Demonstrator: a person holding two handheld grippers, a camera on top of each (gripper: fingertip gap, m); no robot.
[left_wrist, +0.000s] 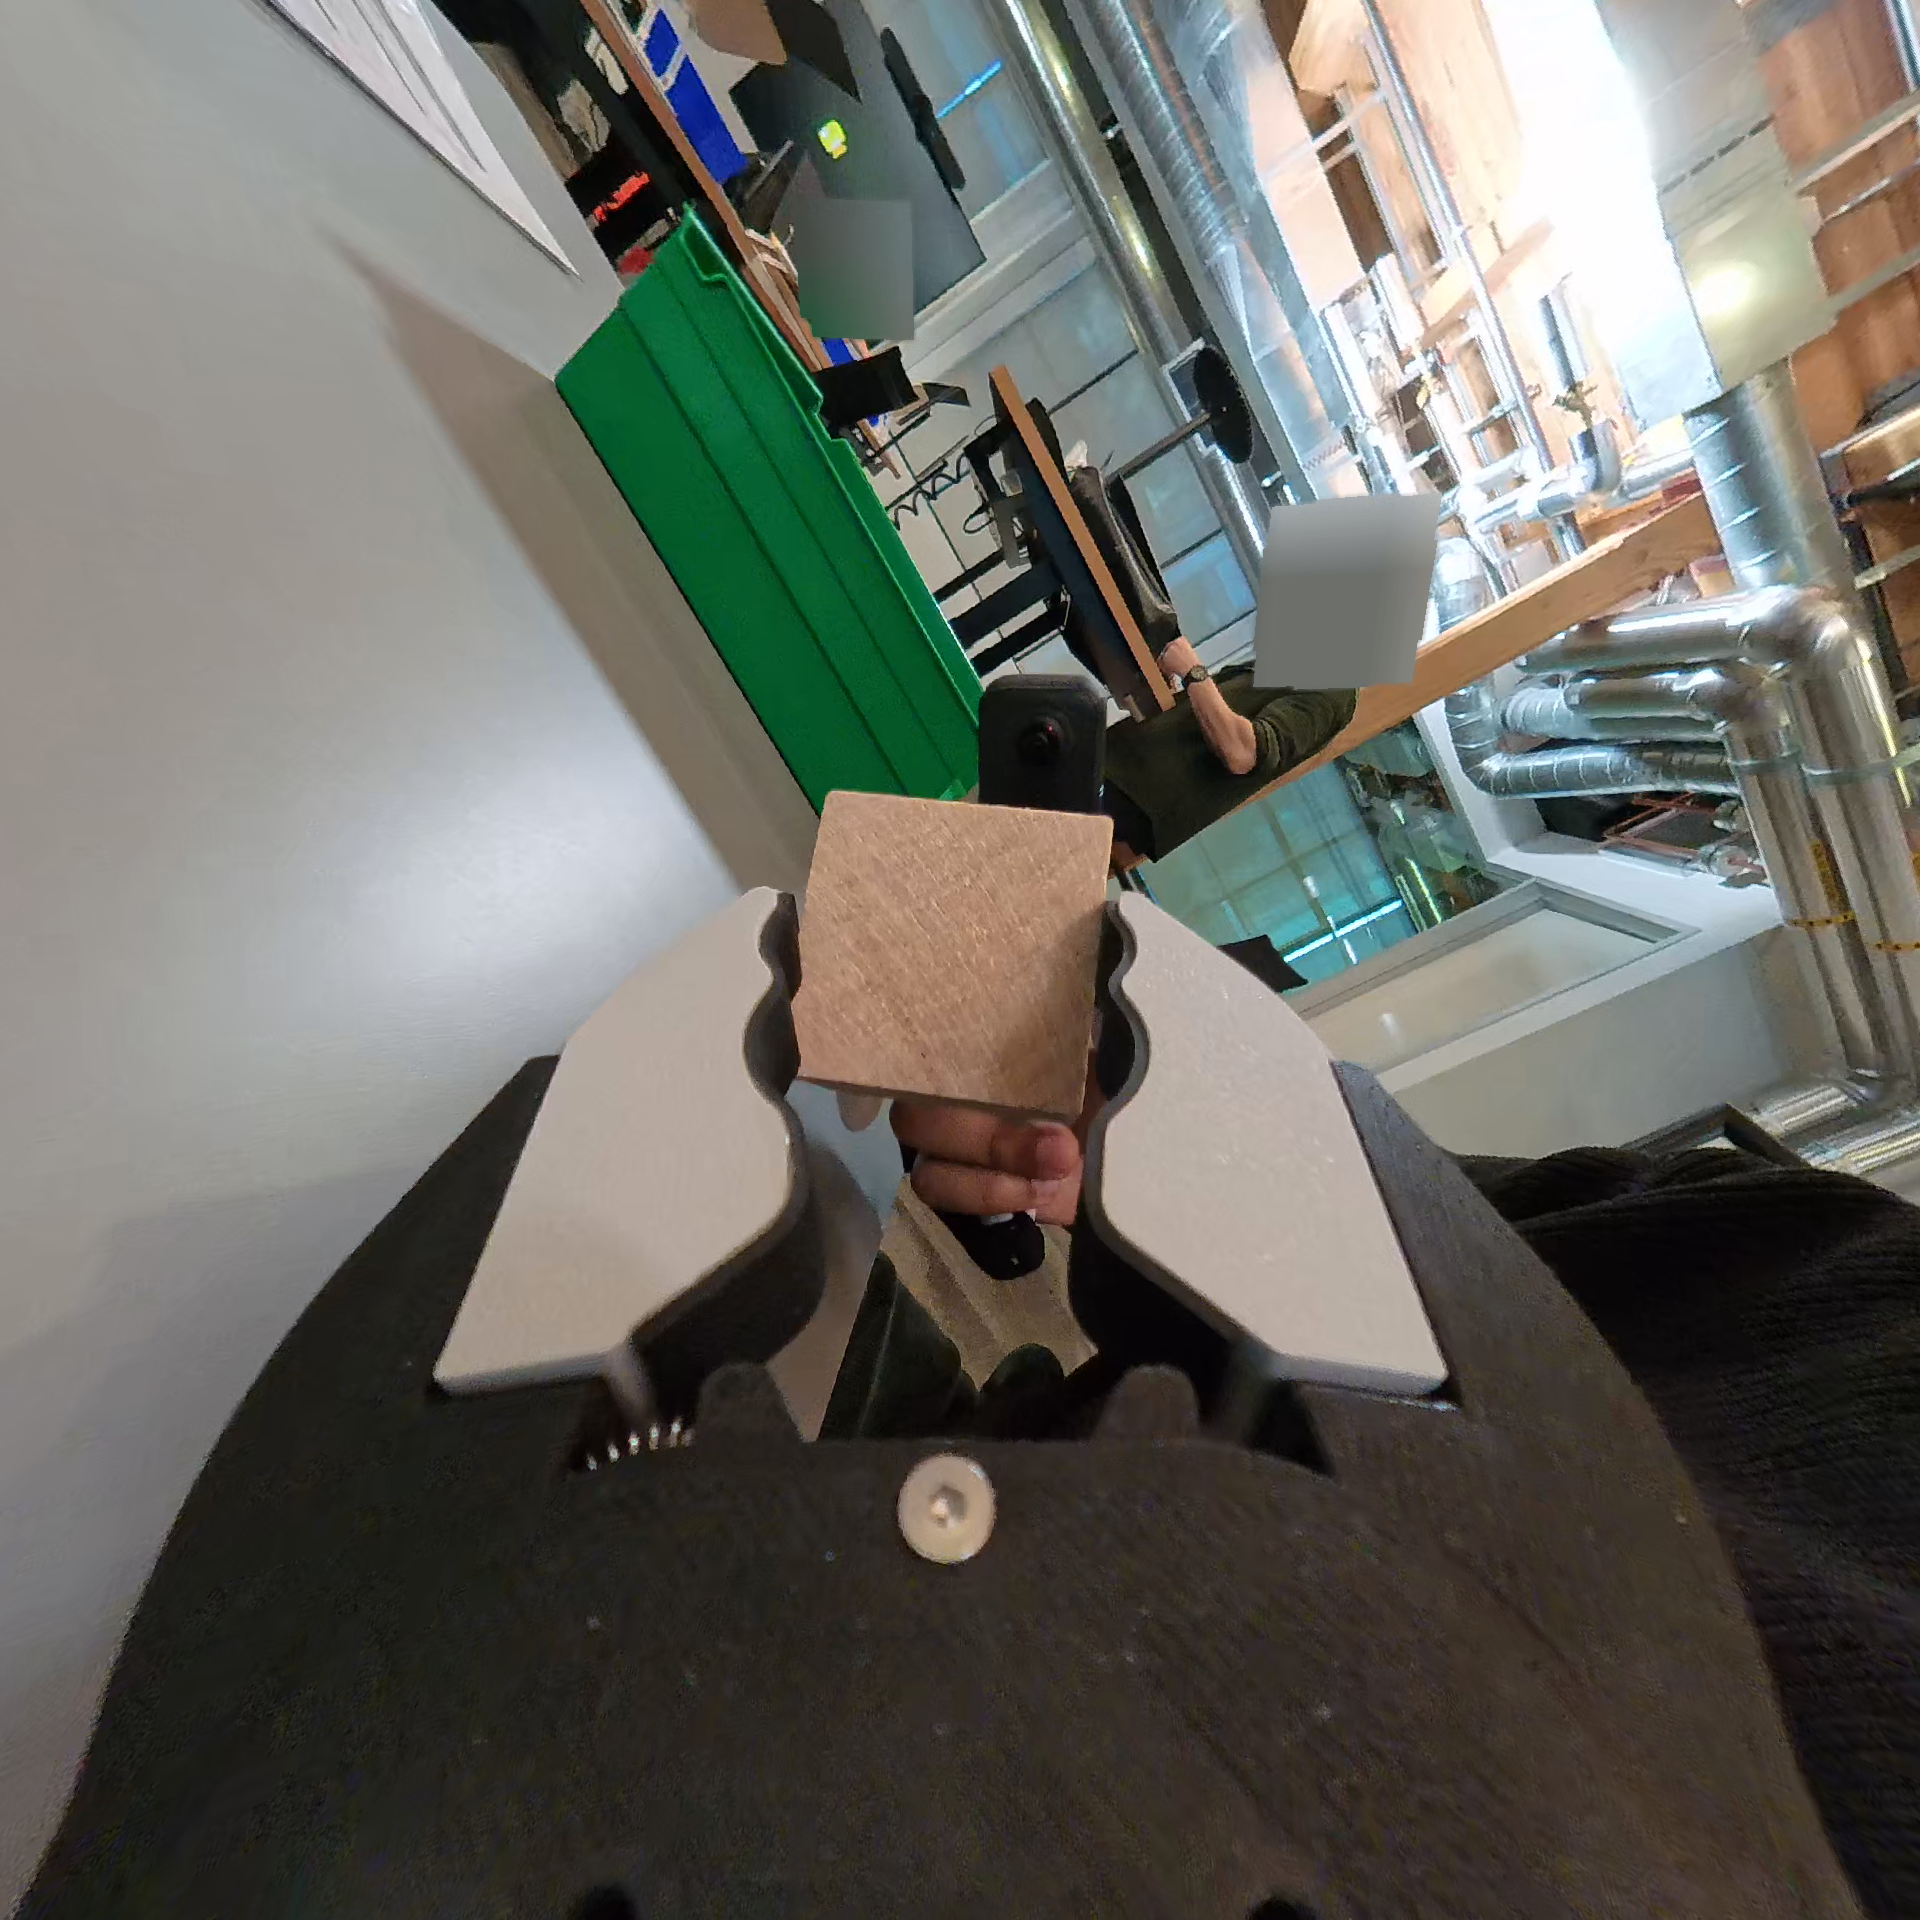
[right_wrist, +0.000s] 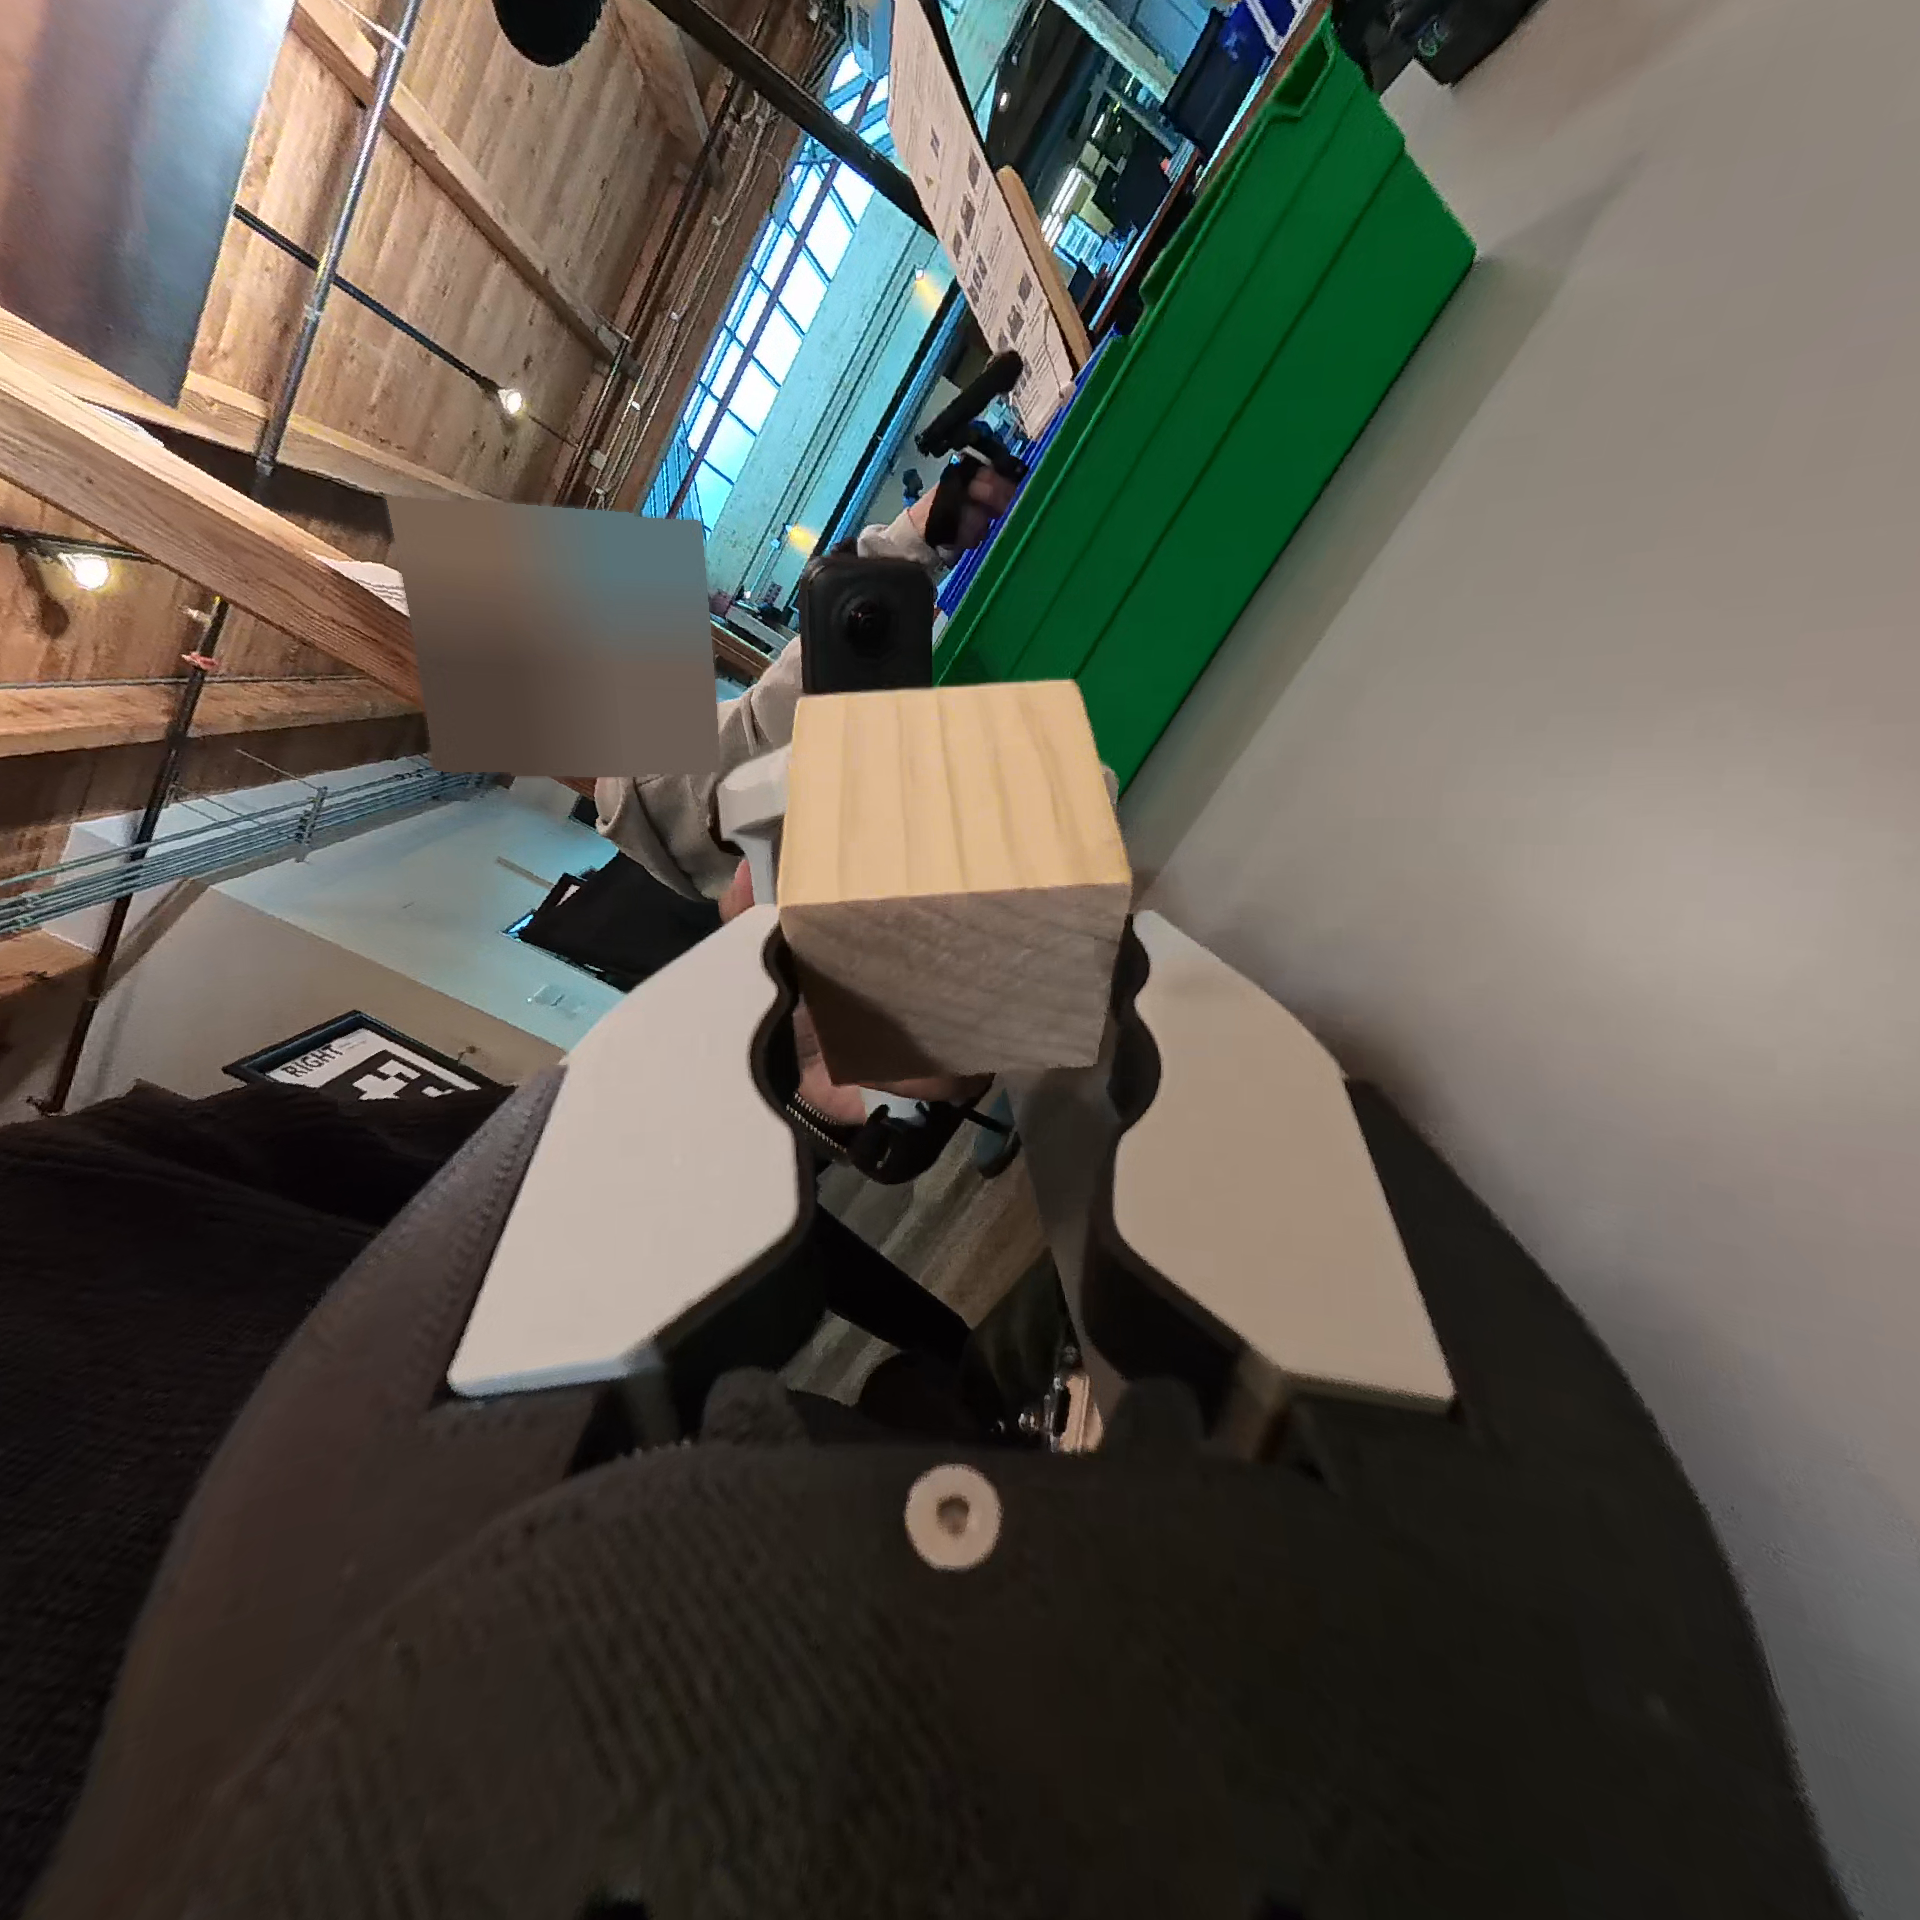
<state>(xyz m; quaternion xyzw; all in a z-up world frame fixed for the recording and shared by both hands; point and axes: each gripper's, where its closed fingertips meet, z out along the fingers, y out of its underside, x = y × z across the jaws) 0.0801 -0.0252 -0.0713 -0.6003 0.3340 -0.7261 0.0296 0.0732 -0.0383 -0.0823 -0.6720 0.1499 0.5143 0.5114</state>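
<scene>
My left gripper (left_wrist: 945, 925) is shut on a wooden block (left_wrist: 951, 961), whose square brown end face fills the gap between the grey fingers (left_wrist: 665, 1132). My right gripper (right_wrist: 951, 935) is shut on a pale wooden block (right_wrist: 951, 862) held up off the surface. In each view the other gripper's black camera (left_wrist: 1039, 748) (right_wrist: 868, 623) sits close behind the block. In the right wrist view a grey finger (right_wrist: 750, 805) of the other gripper touches the block's far left side. A hand (left_wrist: 997, 1164) shows under the block. Both views are strongly tilted.
A pale grey surface (left_wrist: 260, 727) (right_wrist: 1610, 831) runs along one side of each view. Stacked green plastic bins (left_wrist: 758, 540) (right_wrist: 1195, 395) stand on it farther off. A seated person's arm (left_wrist: 1226, 727), desks, silver ducts (left_wrist: 1714, 675) and wooden beams (right_wrist: 208, 520) lie beyond.
</scene>
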